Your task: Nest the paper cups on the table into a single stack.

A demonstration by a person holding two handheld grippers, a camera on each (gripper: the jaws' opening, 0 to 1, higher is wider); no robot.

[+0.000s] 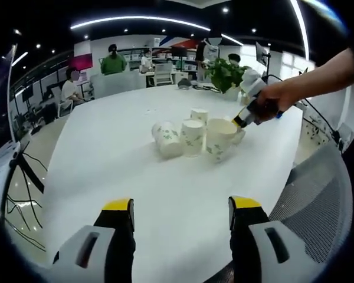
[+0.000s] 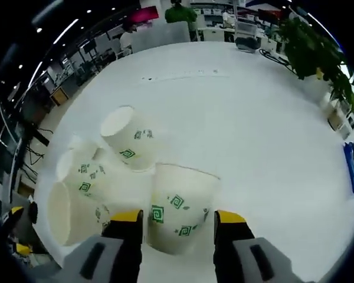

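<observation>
In the left gripper view the left gripper (image 1: 182,211) hangs low over the near part of the white table (image 1: 106,159), its yellow-tipped jaws spread wide with only bare tabletop between them. Further across the table the paper cups sit in a tight cluster. Leftmost is a tipped cup (image 1: 167,140) lying on its side, long axis slanting toward the camera. Beside it an inverted cup (image 1: 192,137) stands base up, and behind that a smaller-looking rear cup (image 1: 199,115) stands on the table. At the right of the cluster, the held cup (image 1: 220,139) tilts with its open mouth up, the right gripper (image 1: 241,122) meeting its rim from the right, carried by a person's hand (image 1: 278,98). All cups bear green square-spiral motifs; no lettering can be read.

Around them, a potted plant (image 1: 226,73) stands at the table's far edge, seated people work at desks behind, and a grey mesh chair (image 1: 318,206) sits at the near right.

In the right gripper view the cup between the jaws (image 2: 178,207) is gripped by its wall, mouth away from the camera. To its left lie three more cups, one mouth toward the far table (image 2: 128,137).
</observation>
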